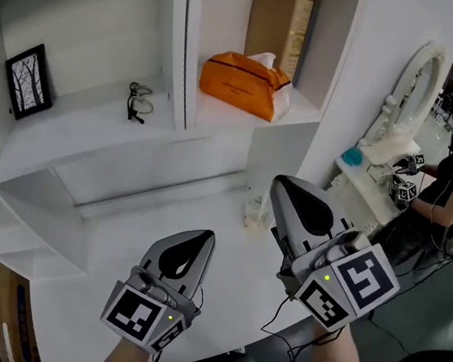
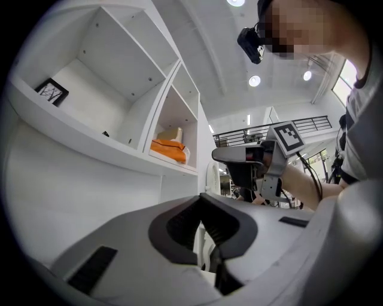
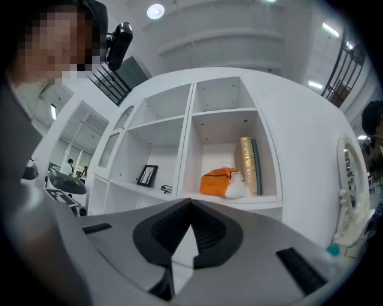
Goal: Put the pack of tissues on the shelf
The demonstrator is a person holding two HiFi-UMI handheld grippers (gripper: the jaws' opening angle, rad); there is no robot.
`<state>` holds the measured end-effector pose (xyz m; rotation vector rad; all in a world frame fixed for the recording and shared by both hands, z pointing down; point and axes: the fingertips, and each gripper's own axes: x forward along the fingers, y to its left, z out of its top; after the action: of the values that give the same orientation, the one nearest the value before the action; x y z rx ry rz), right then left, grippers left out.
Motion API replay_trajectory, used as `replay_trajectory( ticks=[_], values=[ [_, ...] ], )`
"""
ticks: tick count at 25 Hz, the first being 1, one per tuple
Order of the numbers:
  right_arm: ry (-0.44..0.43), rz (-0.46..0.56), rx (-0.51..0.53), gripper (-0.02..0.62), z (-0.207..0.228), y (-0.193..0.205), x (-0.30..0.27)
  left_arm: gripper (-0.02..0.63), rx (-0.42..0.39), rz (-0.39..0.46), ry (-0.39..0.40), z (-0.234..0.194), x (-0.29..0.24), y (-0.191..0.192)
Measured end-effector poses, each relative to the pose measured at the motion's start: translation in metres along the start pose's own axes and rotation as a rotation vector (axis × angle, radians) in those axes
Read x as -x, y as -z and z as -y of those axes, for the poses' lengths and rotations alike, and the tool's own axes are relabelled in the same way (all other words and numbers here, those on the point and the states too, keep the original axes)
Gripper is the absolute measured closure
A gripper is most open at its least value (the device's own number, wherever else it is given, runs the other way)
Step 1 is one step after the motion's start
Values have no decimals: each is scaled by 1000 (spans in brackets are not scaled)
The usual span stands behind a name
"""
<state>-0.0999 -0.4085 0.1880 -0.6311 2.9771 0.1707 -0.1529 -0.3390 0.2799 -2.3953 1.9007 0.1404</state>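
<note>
My right gripper [image 3: 191, 209] has its jaws pressed together with nothing between them, and my left gripper [image 2: 201, 206] is the same: pads meeting, empty. Both hang low over the white surface [image 1: 89, 282], well short of the shelf [image 1: 251, 117]. The 1 relation that matters now is where the pack of tissues [image 1: 239, 82] lies from these jaws: ahead of them and above, already resting on the floor of the right-hand compartment, well apart from both grippers. From my right jaws it sits almost straight ahead and a little to the right. From my left jaws it is further off, up and across past the divider. So the right gripper is the nearer of the 2. The orange pack lies flat with its long axis running roughly side to side along the compartment, slightly skewed. White tissue pokes out at the end next to the tall brown book [image 1: 280, 26], which stands upright just beside it toward the back. The neighbouring compartment on the left holds a picture frame [image 1: 29, 81] and a pair of eyeglasses [image 1: 138, 100], neither of them near the pack. As I judge it, the placing is done, and nothing lies between the pack and my closed jaws, so I have a clear line for drawing back.
</note>
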Motion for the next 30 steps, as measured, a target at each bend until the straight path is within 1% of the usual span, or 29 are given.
replay_trajectory(
  ticks=[6, 10, 16, 21, 30],
  values=[
    [-5, 3, -42, 600, -33, 19, 28, 581, 6, 10, 49, 18, 16, 0],
    [2, -4, -27, 598, -58, 30, 45, 580, 2, 17, 86, 31, 31, 0],
    [24, -23, -39, 599, -89, 49, 64, 580, -8, 21, 120, 43, 57, 6],
    [48, -43, -60, 599, -113, 60, 81, 581, 1, 17, 150, 53, 80, 8],
    [43, -70, -55, 599, -163, 76, 106, 580, -2, 12, 187, 69, 116, 8]
  ],
)
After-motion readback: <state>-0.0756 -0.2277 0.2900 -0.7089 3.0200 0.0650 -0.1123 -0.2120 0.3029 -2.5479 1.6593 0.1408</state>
